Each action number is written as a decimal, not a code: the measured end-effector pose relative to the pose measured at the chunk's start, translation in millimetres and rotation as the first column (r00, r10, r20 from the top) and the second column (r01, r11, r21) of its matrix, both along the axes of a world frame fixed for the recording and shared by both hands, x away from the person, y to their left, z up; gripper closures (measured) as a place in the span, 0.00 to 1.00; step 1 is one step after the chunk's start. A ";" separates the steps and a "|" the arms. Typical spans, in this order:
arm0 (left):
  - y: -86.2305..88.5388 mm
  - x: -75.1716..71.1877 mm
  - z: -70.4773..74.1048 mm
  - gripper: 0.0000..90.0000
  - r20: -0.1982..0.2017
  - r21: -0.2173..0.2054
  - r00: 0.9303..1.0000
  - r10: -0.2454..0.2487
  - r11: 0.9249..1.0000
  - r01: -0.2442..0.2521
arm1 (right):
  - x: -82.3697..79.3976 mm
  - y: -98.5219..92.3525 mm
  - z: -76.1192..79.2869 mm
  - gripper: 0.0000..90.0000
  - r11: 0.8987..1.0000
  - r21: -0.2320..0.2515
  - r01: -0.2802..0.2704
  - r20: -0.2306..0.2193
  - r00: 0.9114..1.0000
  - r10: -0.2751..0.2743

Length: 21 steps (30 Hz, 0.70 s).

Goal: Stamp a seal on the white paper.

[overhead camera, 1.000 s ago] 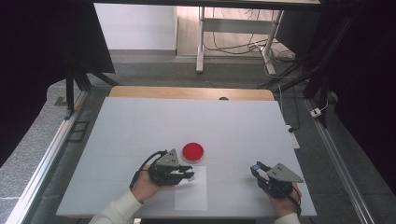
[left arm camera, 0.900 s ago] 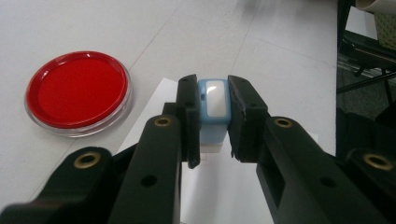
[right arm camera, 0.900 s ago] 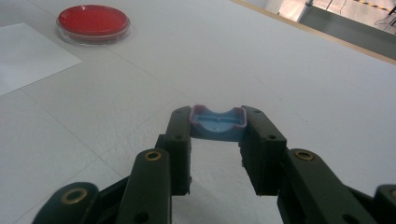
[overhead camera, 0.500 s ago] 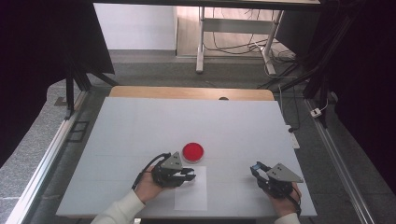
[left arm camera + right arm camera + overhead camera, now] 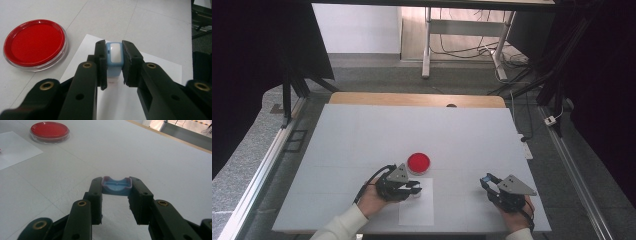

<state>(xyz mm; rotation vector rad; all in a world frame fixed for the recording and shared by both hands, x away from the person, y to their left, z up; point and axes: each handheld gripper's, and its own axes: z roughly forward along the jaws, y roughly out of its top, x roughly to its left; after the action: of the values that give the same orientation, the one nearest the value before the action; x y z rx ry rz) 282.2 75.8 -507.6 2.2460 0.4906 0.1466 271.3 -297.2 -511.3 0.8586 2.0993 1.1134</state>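
A small light-blue plastic stamp body with a white panel is gripped between the jaws of the left gripper, low and centre in the high view, directly over a white sheet of paper lying flat on the white table. A faint reddish mark is seen on the paper beneath the stamp. A round red ink pad in a clear rimmed dish lies just beyond the paper, at the upper left of the left gripper view. The left hand is judged the nearer to both. At lower right, a shallow blue cap with a purple rim is held in the jaws of the right gripper.
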 end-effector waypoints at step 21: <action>-3.6 -0.8 -0.9 0.84 0.012 0.044 1.000 -0.006 0.999 0.005 | 0.2 0.2 -0.3 0.72 1.000 -0.001 0.000 0.000 1.000 0.000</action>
<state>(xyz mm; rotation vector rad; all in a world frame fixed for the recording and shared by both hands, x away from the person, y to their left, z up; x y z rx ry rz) 281.5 72.2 -508.5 2.2879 0.4789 0.1693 271.5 -297.1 -511.6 0.8579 2.1000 1.1118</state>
